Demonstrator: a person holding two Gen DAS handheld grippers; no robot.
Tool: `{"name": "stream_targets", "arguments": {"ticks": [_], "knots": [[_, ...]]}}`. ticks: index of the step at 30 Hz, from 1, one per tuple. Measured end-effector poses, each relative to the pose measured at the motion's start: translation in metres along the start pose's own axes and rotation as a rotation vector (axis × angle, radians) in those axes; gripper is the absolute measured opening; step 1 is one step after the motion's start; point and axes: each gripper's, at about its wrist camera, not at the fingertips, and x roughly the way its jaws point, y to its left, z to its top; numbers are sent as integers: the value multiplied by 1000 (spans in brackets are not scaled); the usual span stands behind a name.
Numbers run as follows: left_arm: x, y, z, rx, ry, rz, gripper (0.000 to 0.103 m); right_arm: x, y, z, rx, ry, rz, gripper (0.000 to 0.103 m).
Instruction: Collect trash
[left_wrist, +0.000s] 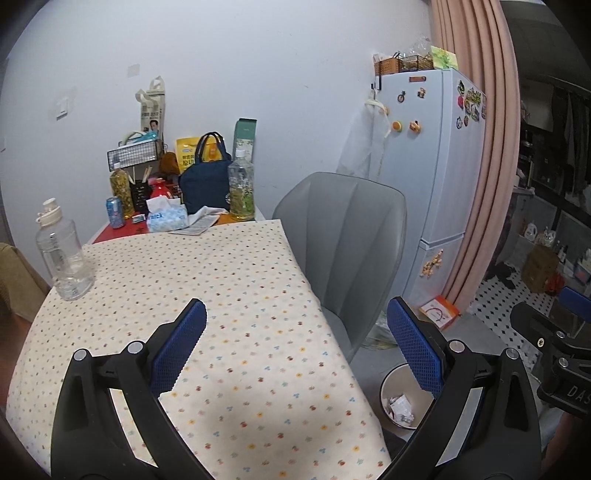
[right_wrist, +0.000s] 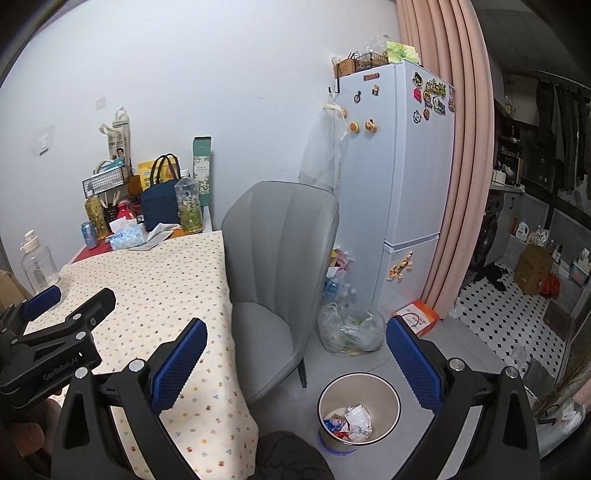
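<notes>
Dotted worktop (left_wrist: 229, 280) shows no scrap; your right gripper (right_wrist: 295, 363), jaws wide and empty like the left gripper (left_wrist: 295, 345), hangs nearer the bin (right_wrist: 359, 391) below-right.

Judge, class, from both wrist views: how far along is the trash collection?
Done: crumpled paper and wrappers already lie in the bin beside the grey chair. In hand: nothing; the left gripper and right gripper are both open and empty. Left: no loose trash shows on the dotted tablecloth.
</notes>
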Motion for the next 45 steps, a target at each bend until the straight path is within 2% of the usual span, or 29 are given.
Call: {"name": "stream_targets", "arguments": {"ticks": [11, 22, 45], "knots": [[-22, 9, -13, -8, -20, 43, 97, -16, 4, -13, -7, -17, 38, 95], [-24, -1, -11, 1, -33, 31, 97, -18, -6, -12, 14, -29, 21, 95], [-25, 4, -14, -35, -41, 25, 97, -15, -7, -16, 4, -24, 7, 95]]}}
